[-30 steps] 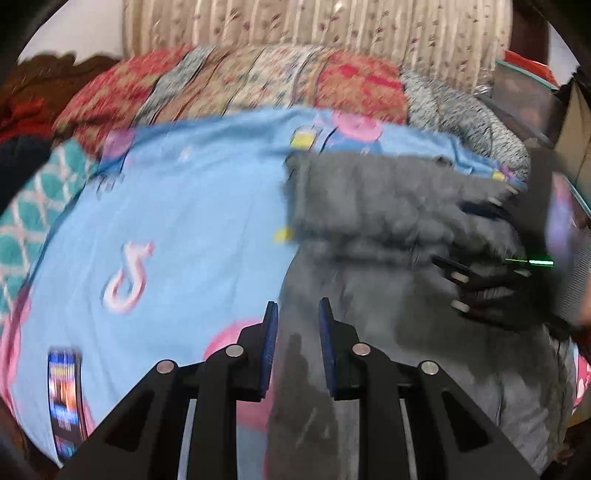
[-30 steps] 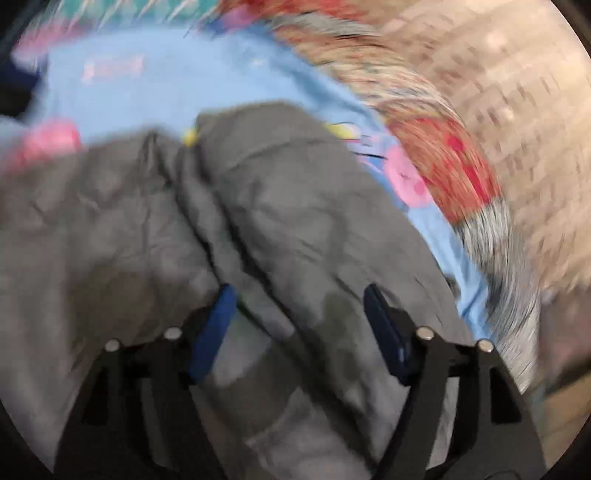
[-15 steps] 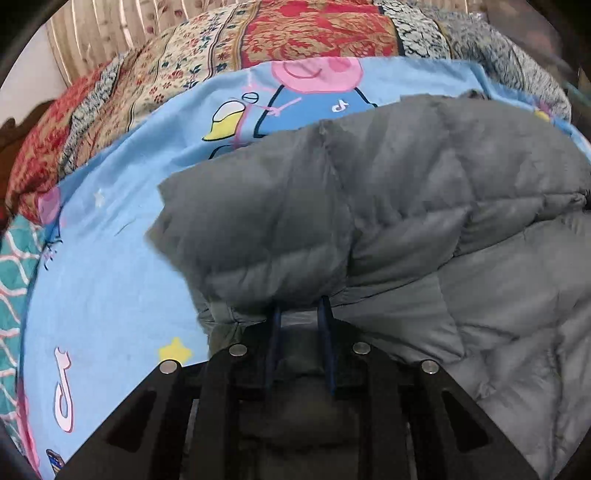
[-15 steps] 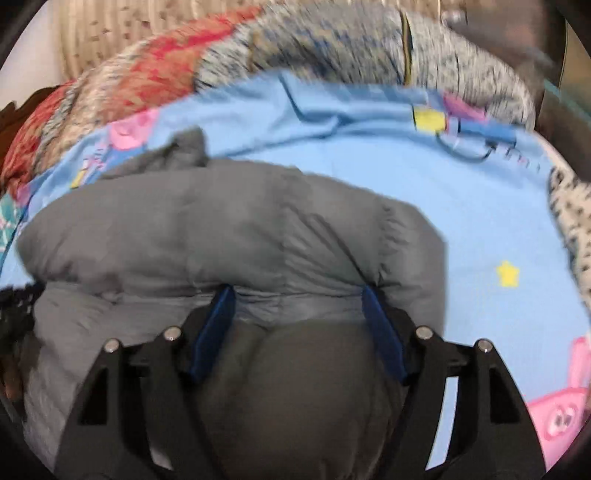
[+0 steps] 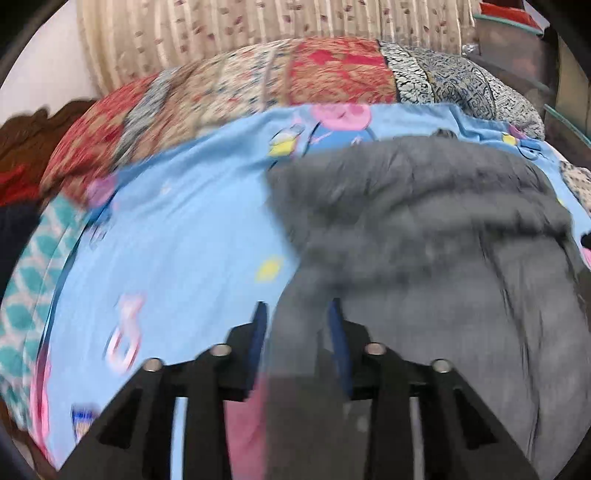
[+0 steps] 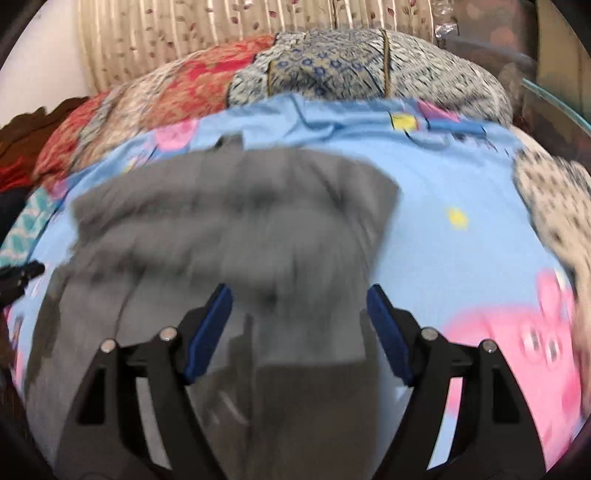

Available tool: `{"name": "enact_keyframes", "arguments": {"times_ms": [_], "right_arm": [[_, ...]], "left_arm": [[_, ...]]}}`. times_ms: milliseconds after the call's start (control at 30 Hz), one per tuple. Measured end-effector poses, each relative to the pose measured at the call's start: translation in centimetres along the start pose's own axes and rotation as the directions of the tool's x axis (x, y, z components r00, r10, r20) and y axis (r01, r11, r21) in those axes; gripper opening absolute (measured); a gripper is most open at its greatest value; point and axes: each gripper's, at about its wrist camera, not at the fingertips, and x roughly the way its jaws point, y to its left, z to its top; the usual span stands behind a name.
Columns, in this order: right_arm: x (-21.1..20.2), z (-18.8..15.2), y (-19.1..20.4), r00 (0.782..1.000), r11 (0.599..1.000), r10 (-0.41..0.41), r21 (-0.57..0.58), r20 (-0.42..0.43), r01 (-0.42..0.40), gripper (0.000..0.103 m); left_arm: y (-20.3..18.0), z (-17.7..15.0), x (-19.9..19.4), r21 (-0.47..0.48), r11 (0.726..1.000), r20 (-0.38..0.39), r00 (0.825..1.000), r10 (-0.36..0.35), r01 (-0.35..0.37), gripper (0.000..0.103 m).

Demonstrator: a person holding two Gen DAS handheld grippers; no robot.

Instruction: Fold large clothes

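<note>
A grey quilted jacket (image 5: 424, 229) lies on a blue cartoon-print sheet (image 5: 177, 236), its far part folded over into a thick roll. My left gripper (image 5: 297, 321) hangs over the jacket's left edge with its jaws a little apart; grey fabric shows between them, and blur hides whether they pinch it. In the right wrist view the jacket (image 6: 236, 214) fills the left and middle. My right gripper (image 6: 298, 314) is open wide above the jacket's near part, nothing held. The left gripper's tip (image 6: 22, 275) shows at the left edge.
A patchwork quilt (image 5: 325, 77) in red, beige and blue-grey lies bunched behind the sheet, with a striped curtain (image 5: 258, 29) beyond. A teal patterned cloth (image 5: 33, 266) lies at the left. A spotted fabric (image 6: 550, 199) lies at the right. Both views are motion-blurred.
Both grippers have pulled back from the folded roll. The left gripper's jaws, pressed close under the fold half a second ago, now stand wider apart. The right stays open.
</note>
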Motion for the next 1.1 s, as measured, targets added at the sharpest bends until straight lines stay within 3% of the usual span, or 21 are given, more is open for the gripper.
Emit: {"name": "enact_keyframes", "arguments": {"times_ms": [133, 333, 533, 767, 867, 933, 967, 1033, 1100], "right_arm": [[-4.7, -7.3, -1.8, 0.999, 0.999, -0.018, 0.050, -0.029, 0.020, 0.072], [-9.8, -15.8, -3.1, 0.996, 0.983, 0.060, 0.176, -0.071, -0.047, 0.072], [-12.1, -20.6, -2.4, 0.990, 0.978, 0.114, 0.184, -0.088, -0.096, 0.072], [-12.4, -23.5, -1.4, 0.972, 0.962, 0.205, 0.207, -0.113, -0.179, 0.071], [-12.3, -23.8, -1.5, 0.960, 0.947, 0.251, 0.236, -0.121, -0.218, 0.061], [-12.5, -23.9, -1.5, 0.953, 0.940, 0.278, 0.238, -0.121, -0.244, 0.045], [-12.8, -23.9, -1.4, 0.951, 0.940, 0.285, 0.233, -0.123, -0.251, 0.039], [-13.4, -23.8, -1.3, 0.942, 0.933, 0.313, 0.223, -0.118, -0.281, 0.015], [-14.4, -23.3, -1.1, 0.940, 0.933, 0.324, 0.198, -0.109, -0.299, 0.009]], "left_arm": [[4.3, -9.4, -3.9, -0.087, 0.996, -0.120, 0.992, -0.029, 0.019, 0.082], [7.1, -17.6, -7.4, -0.238, 0.967, -0.198, 0.970, -0.143, 0.094, 0.075], [6.2, -21.1, -9.0, -0.313, 0.927, -0.165, 0.950, -0.266, 0.205, 0.071], [2.5, -23.1, -8.4, -0.248, 0.935, -0.205, 0.929, -0.306, 0.254, 0.069], [1.8, -23.8, -8.2, -0.256, 0.926, -0.228, 0.914, -0.335, 0.276, 0.069], [1.3, -24.3, -8.3, -0.261, 0.914, -0.249, 0.893, -0.375, 0.311, 0.069], [0.9, -24.6, -8.5, -0.254, 0.914, -0.252, 0.891, -0.379, 0.317, 0.071], [-0.1, -24.7, -9.2, -0.209, 0.926, -0.262, 0.894, -0.363, 0.314, 0.097], [-0.3, -24.6, -9.8, -0.199, 0.929, -0.272, 0.893, -0.357, 0.311, 0.108]]}}
